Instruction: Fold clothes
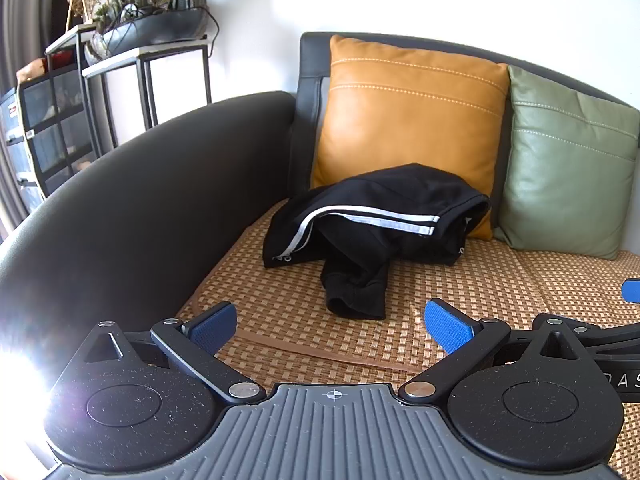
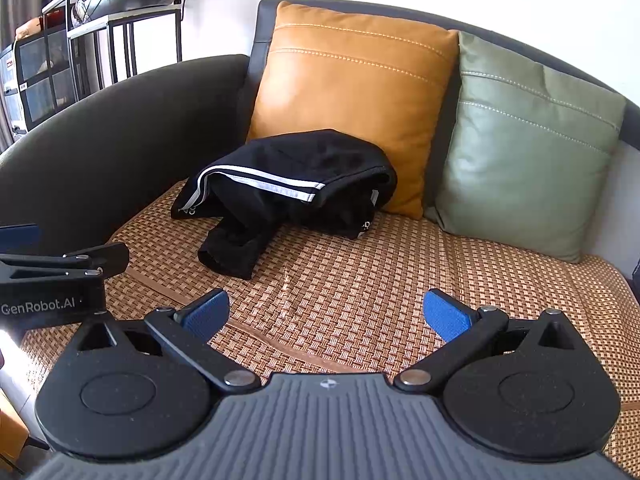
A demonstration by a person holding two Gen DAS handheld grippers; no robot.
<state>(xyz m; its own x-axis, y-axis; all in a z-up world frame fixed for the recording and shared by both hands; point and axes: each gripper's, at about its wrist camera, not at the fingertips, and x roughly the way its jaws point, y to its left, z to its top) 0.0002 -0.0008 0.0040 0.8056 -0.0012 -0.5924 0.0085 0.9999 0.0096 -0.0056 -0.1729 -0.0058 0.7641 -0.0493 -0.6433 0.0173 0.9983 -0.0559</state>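
Black shorts point(image 1: 376, 220), probably striped track shorts, lie crumpled ahead of both wide-open, empty grippers, left gripper point(image 1: 330, 324) and right gripper point(image 2: 326, 312); pinch opposite waistband corners first.

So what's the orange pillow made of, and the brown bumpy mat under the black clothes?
The orange pillow looks like leather or fake leather: smooth, a little shiny, with stitched lines. The mat looks woven from rattan or bamboo strips, in a checkered weave. The black clothes look like soft knit sportswear with white stripes.
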